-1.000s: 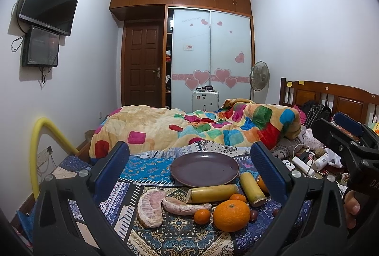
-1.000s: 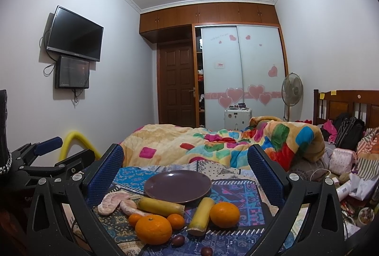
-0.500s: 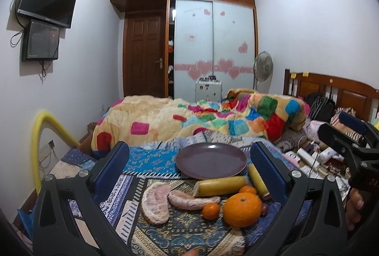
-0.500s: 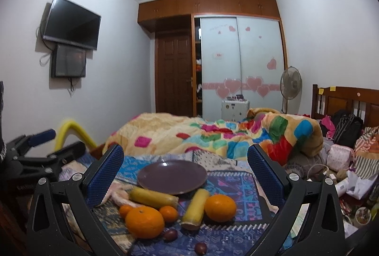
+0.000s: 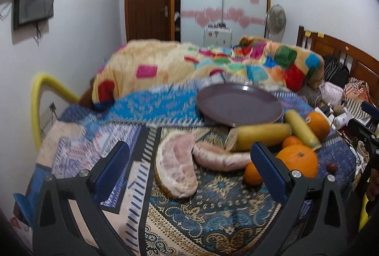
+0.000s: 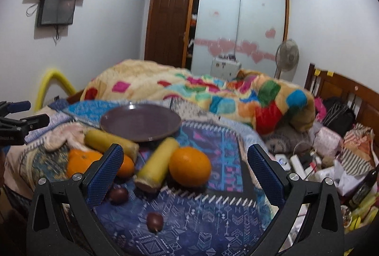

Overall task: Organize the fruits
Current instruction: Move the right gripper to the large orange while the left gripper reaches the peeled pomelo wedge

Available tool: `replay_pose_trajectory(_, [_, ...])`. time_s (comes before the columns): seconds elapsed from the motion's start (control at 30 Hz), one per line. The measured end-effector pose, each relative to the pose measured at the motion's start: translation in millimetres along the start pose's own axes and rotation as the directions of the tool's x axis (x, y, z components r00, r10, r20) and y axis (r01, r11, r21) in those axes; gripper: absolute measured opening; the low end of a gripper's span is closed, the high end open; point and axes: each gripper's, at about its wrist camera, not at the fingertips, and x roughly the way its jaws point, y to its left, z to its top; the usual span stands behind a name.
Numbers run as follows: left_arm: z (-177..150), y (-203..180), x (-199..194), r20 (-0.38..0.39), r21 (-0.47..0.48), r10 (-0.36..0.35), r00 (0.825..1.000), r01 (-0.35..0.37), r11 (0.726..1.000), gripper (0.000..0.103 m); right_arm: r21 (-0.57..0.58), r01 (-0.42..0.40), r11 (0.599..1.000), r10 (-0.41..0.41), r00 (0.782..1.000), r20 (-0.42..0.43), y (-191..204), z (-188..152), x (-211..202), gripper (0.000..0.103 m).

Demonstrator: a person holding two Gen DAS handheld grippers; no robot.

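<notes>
Left wrist view: a bedroom, the bed [image 5: 99,156] draped in patterned cloths with a purple plate [image 5: 239,105] lying bare. The left gripper [image 5: 189,168] hovers low, jaws wide apart and holding nothing, framing a peeled pomelo segment [image 5: 176,168]. It looks soft and tearable; a gentle hold across its thick middle seems best.

Right wrist view: the same bed, wardrobe behind. The right gripper [image 6: 184,175] points forward and down, jaws fully spread and bare, around a large orange [image 6: 190,166] and a yellow stalk piece [image 6: 157,164]. The orange is firm, round and prone to roll.
</notes>
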Motion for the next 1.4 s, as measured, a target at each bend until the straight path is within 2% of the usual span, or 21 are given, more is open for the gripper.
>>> replay_pose_trajectory(0.13, [-4.9, 8.8, 19.4, -0.068, -0.009, 0.002, 0.998, -0.003, 1.000, 0.101, 0.005, -0.001, 1.000, 0.001, 0.998, -0.061, -6.2, -8.5, 16.2, 0.103])
replay_pose_trajectory(0.4, [-6.8, 24.2, 55.4, -0.197, 0.001, 0.004, 0.980, -0.004, 1.000, 0.085, -0.004, 0.015, 1.000, -0.015, 0.990, -0.142, -20.4, -13.0, 43.6, 0.103])
replay_pose_trajectory(0.53, [-6.8, 26.0, 64.1, -0.238, 0.012, -0.002, 0.971, 0.005, 1.000, 0.081, 0.016, -0.016, 1.000, 0.019, 0.985, -0.170, -23.5, -10.8, 55.1, 0.102])
replay_pose_trajectory(0.6, [-6.6, 26.5, 66.3, -0.249, 0.018, -0.006, 0.969, 0.011, 1.000, 0.079, 0.032, -0.036, 0.999, 0.042, 0.981, -0.190, -26.0, -9.1, 61.4, 0.095])
replay_pose_trajectory(0.8, [-1.8, 25.1, 70.2, -0.277, 0.057, 0.004, 0.961, 0.013, 0.998, 0.077, 0.058, -0.109, 0.992, 0.120, 0.960, -0.254, -28.2, -6.8, 76.8, 0.087])
replay_pose_trajectory(0.9, [-0.8, 25.7, 78.8, -0.317, 0.067, 0.009, 0.948, 0.013, 0.998, 0.071, 0.066, -0.133, 0.989, 0.146, 0.949, -0.279, -28.8, -6.2, 83.2, 0.086])
replay_pose_trajectory(1.1, [2.7, 30.8, 87.6, -0.355, 0.047, -0.019, 0.935, 0.038, 0.998, 0.071, 0.080, -0.151, 0.985, 0.169, 0.938, -0.302, -30.8, -3.4, 91.1, 0.082])
replay_pose_trajectory(1.17, [3.9, 31.0, 89.5, -0.357, 0.047, -0.021, 0.934, 0.041, 0.998, 0.069, 0.079, -0.155, 0.985, 0.172, 0.937, -0.304, -30.5, -2.8, 91.2, 0.082])
replay_pose_trajectory(1.23, [5.3, 29.9, 90.3, -0.354, 0.050, -0.030, 0.935, 0.051, 0.997, 0.063, 0.082, -0.160, 0.984, 0.178, 0.934, -0.310, -31.3, -2.2, 92.0, 0.082])
replay_pose_trajectory(1.27, [5.8, 28.1, 90.2, -0.351, 0.056, -0.033, 0.936, 0.056, 0.997, 0.055, 0.086, -0.163, 0.983, 0.182, 0.932, -0.312, -32.2, -1.6, 92.9, 0.082])
replay_pose_trajectory(1.33, [6.1, 22.9, 88.8, -0.342, 0.083, -0.015, 0.939, 0.046, 0.996, 0.053, 0.103, -0.174, 0.979, 0.198, 0.927, -0.318, -34.4, -1.4, 94.9, 0.082])
replay_pose_trajectory(1.4, [5.2, 19.7, 87.0, -0.329, 0.114, 0.001, 0.944, 0.038, 0.993, 0.052, 0.126, -0.192, 0.973, 0.223, 0.920, -0.322, -36.5, -1.7, 96.9, 0.072])
